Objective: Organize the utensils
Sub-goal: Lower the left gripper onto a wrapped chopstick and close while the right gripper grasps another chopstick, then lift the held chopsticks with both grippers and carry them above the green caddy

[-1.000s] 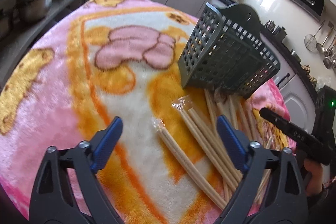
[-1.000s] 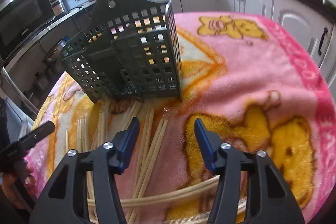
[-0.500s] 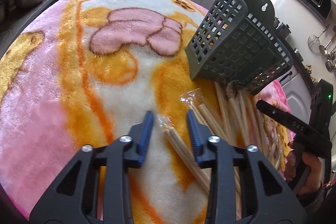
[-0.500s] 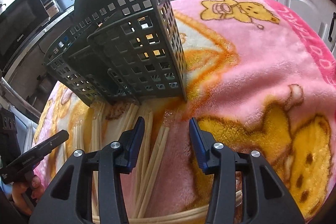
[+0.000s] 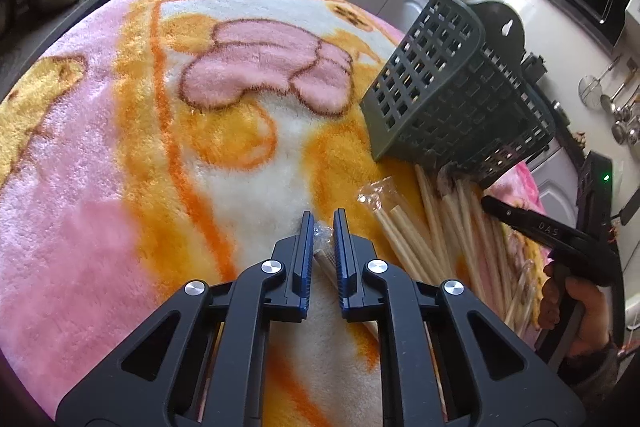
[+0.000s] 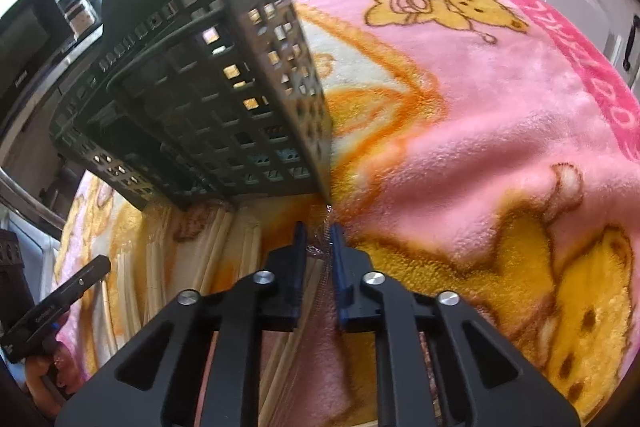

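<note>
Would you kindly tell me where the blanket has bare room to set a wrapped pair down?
Free: the pink and orange blanket left of the green basket, and the pink stretch on its other side. Crowded: the chopsticks fanned below the basket, where both grippers work.

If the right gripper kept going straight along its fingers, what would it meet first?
Probably the dark green slotted plastic basket: its lower corner stands just ahead of the right gripper, which grips wrapped chopsticks. Depth is uncertain.
</note>
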`<state>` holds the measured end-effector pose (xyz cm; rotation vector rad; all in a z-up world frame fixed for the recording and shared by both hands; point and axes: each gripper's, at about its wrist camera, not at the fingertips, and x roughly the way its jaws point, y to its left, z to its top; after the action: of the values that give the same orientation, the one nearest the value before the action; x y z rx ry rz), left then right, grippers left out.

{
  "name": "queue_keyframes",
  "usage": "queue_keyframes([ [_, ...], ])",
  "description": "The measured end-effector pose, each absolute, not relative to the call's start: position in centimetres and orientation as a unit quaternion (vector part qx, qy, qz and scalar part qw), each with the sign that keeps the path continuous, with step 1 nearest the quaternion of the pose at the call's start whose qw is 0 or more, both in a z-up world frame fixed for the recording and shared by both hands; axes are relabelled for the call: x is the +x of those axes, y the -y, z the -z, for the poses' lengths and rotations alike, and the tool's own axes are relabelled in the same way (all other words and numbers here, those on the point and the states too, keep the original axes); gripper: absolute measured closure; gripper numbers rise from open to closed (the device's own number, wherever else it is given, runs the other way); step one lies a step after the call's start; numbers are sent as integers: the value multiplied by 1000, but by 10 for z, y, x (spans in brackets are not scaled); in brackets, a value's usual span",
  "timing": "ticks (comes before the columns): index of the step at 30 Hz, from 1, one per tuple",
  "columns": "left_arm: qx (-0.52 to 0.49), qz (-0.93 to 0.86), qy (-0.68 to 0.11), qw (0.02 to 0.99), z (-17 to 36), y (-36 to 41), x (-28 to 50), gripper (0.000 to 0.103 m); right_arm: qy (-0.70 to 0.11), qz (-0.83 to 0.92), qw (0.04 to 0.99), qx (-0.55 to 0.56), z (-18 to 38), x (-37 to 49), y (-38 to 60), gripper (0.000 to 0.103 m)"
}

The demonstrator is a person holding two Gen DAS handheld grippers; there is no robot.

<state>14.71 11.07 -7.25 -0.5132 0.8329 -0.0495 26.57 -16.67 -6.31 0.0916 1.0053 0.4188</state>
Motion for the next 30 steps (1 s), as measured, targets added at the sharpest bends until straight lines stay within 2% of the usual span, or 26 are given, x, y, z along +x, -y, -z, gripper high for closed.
queue_keyframes([
  [7, -248, 25, -363, 898, 43, -123, 143, 97, -440, -229, 864, 82, 36, 258, 184, 97],
  [13, -237, 39, -330, 913, 8, -125, 142, 97, -391, -253, 882, 71, 0, 245, 182, 97],
  [30, -173, 119, -225, 951, -100, -77, 142, 97, -245, -302, 920, 49, -106, 204, 173, 98],
])
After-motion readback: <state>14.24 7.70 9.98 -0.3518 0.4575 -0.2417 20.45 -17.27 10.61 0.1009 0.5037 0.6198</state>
